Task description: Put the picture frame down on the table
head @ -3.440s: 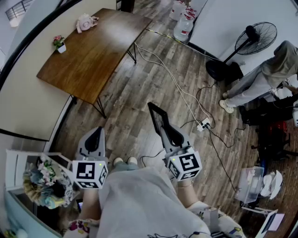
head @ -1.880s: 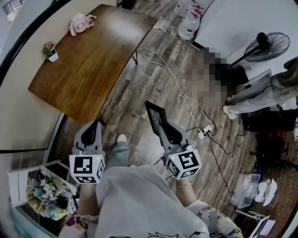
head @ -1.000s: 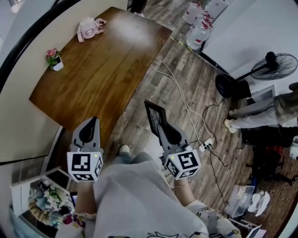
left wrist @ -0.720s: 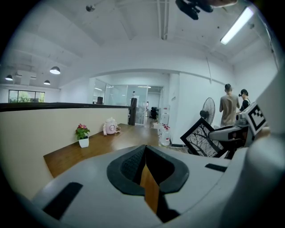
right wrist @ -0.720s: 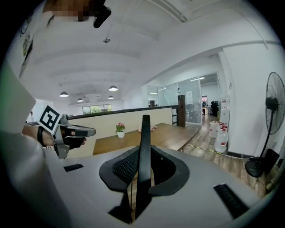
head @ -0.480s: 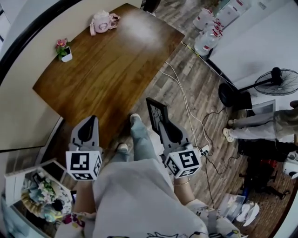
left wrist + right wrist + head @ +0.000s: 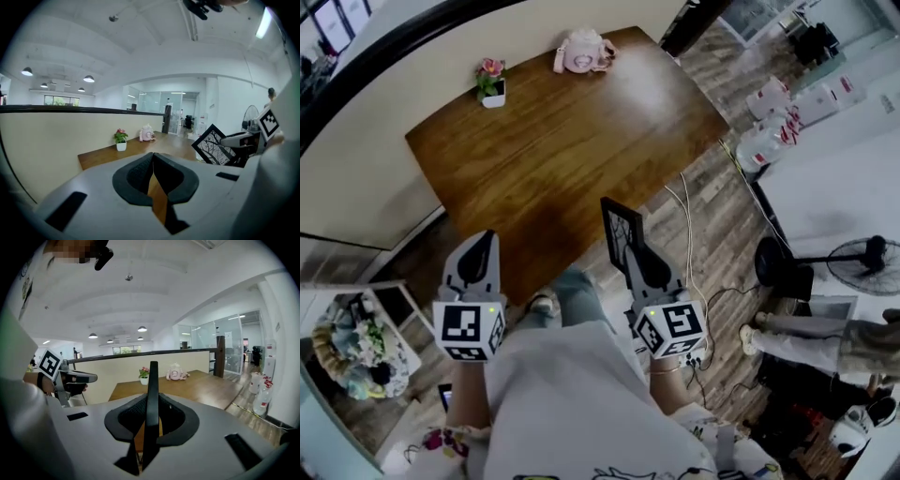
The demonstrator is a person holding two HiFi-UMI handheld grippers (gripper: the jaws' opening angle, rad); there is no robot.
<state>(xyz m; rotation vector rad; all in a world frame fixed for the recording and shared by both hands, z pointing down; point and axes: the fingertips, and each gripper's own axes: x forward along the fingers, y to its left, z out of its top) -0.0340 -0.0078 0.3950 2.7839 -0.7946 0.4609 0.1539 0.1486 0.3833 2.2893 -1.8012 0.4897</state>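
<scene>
You hold the thin black rectangular picture frame [image 7: 620,232] in your right gripper [image 7: 632,258], and it is not yet on the table. In the right gripper view the frame [image 7: 151,385] shows edge-on between the two dark pads. The pads press on it from both sides, so these jaws are narrow and closed on the lower part of the frame. The frame stands upright and rises above the fingertips. In the left gripper view you can see its front face [image 7: 212,146], a black-and-white drawing of bare branches, turned on a corner like a diamond.

Your left gripper [image 7: 481,246] carries nothing. Its jaws meet at the tips, and only a wedge of brown wood shows through the gap lower down.

In the head view the frame hangs in the air across the near right edge of the long brown wooden table [image 7: 572,131], partly over the grey plank floor [image 7: 712,216]. The left gripper is beside the near edge of the table, well apart from the right one.

On the far side of the table, near the beige wall, stand a small white pot with pink flowers [image 7: 491,84] and a pink rounded toy-like thing [image 7: 584,52], both well apart from the frame. On the floor past the right end of the table are clear water bottles [image 7: 766,145], white cables [image 7: 689,220] and a black standing fan [image 7: 862,265]
</scene>
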